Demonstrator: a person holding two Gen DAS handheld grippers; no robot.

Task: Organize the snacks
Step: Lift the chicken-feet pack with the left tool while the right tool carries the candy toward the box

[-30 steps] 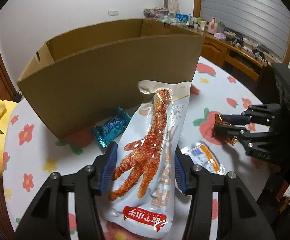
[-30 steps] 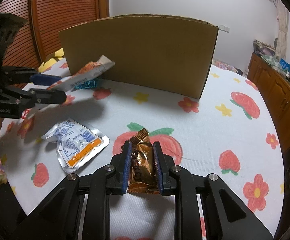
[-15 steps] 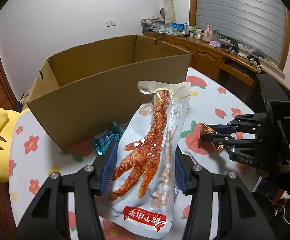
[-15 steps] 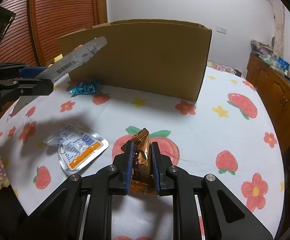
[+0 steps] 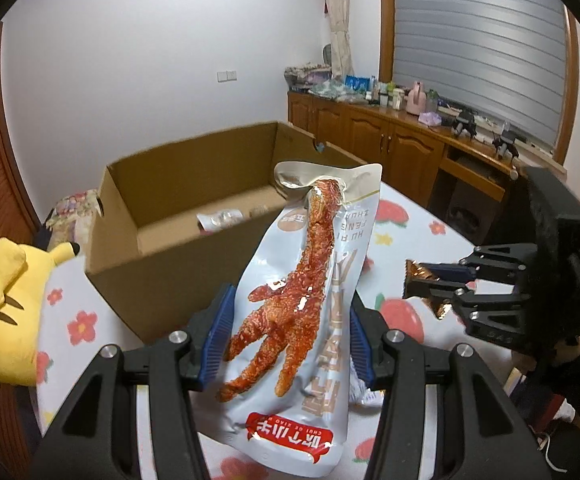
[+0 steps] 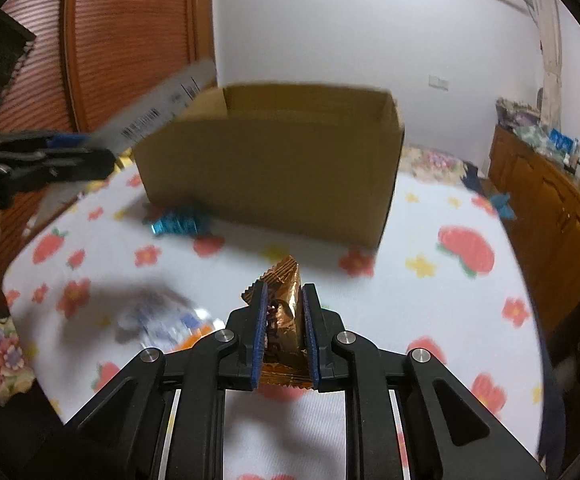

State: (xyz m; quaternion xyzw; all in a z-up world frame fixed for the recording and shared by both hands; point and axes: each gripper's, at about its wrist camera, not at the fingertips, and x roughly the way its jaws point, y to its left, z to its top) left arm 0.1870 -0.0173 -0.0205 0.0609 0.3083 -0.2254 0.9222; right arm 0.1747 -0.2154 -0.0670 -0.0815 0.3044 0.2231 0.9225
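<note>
left gripper [image 5: 288, 340]: we've got jaws clamped on the chicken-foot pouch [image 5: 305, 300]
right gripper [image 6: 284, 332]: jaws pinching the gold wrapper [image 6: 284, 312]
box [image 6: 274, 160]: open top, tabletop [image 6: 429, 312] edge roomy

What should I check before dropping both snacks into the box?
1. Left gripper clamped on the chicken-foot pack: ok.
2. Right gripper clamped on the gold snack: ok.
3. Both snacks clear of the table: ok.
4. Box open on top, floor space free: ok, only a few small packets inside.
5. Snacks above the box opening: not ok, both sit short of the near wall.
6. Snacks left on the table: not ok, a blue packet and a white-orange pouch remain.
</note>
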